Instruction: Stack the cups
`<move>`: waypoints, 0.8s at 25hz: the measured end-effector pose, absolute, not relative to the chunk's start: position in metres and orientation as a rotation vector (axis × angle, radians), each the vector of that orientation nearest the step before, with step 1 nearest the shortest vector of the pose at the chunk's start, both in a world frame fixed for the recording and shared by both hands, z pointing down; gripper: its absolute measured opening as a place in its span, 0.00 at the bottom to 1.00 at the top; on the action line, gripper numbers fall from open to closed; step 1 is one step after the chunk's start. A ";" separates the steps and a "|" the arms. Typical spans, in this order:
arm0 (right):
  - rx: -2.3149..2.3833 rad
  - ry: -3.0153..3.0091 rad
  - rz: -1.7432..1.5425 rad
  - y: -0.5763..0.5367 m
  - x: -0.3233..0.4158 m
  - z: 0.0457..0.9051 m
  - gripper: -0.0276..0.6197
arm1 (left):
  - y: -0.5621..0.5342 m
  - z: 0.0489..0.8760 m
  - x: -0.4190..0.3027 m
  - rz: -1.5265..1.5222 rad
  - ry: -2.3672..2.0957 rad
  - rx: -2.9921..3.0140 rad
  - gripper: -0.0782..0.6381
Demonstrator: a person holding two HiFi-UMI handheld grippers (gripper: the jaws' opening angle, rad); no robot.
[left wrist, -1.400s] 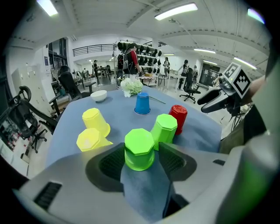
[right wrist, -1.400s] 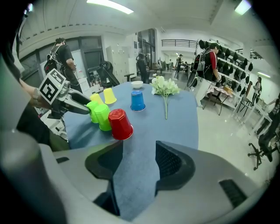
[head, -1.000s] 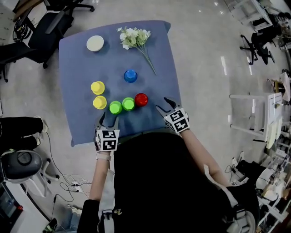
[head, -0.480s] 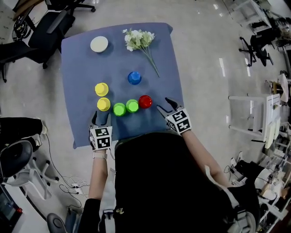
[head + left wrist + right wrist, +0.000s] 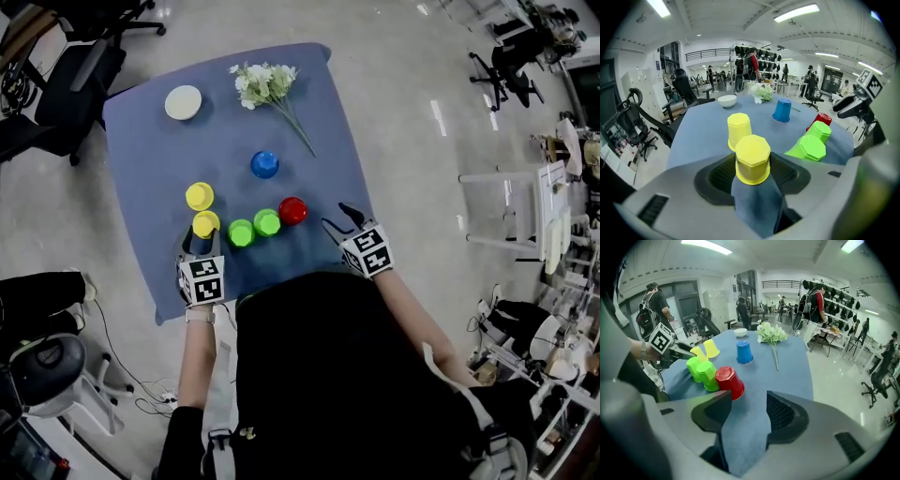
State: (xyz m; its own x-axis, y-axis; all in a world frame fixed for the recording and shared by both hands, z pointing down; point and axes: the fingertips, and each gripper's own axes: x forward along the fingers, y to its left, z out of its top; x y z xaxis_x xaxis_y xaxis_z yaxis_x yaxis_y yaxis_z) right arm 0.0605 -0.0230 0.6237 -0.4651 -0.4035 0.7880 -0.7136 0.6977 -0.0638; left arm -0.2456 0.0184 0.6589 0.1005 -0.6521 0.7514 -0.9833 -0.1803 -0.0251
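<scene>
Six cups stand upside down on the blue cloth (image 5: pixel 150 159): two yellow, two green (image 5: pixel 241 232), one red (image 5: pixel 292 210) and one blue (image 5: pixel 264 164). My left gripper (image 5: pixel 192 242) has its jaws on either side of the near yellow cup (image 5: pixel 752 158), and they have just been closing on it. The pads sit close to its sides without a clear squeeze, and the cup rests on the cloth. The far yellow cup (image 5: pixel 738 130) stands just behind it. My right gripper (image 5: pixel 337 217) is open and empty, low over the cloth, with the red cup (image 5: pixel 729 380) ahead to its left.
A white bowl (image 5: pixel 183 102) and a spray of white flowers (image 5: pixel 267 82) lie at the table's far end. Office chairs (image 5: pixel 56 84) stand off the far left corner, and a white rack (image 5: pixel 525 225) on the floor to the right.
My left gripper has slid left, from below the green cups to astride the near yellow cup. The right gripper has stayed put. The head view has shifted a little.
</scene>
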 end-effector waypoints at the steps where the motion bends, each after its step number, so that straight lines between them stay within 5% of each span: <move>1: 0.858 -2.109 0.503 -0.022 0.062 0.624 0.41 | 0.017 0.659 -0.246 0.881 -1.592 1.897 0.43; 20: 0.764 -2.187 0.518 -0.022 0.069 0.629 0.41 | 0.021 0.597 -0.229 0.886 -1.700 1.899 0.42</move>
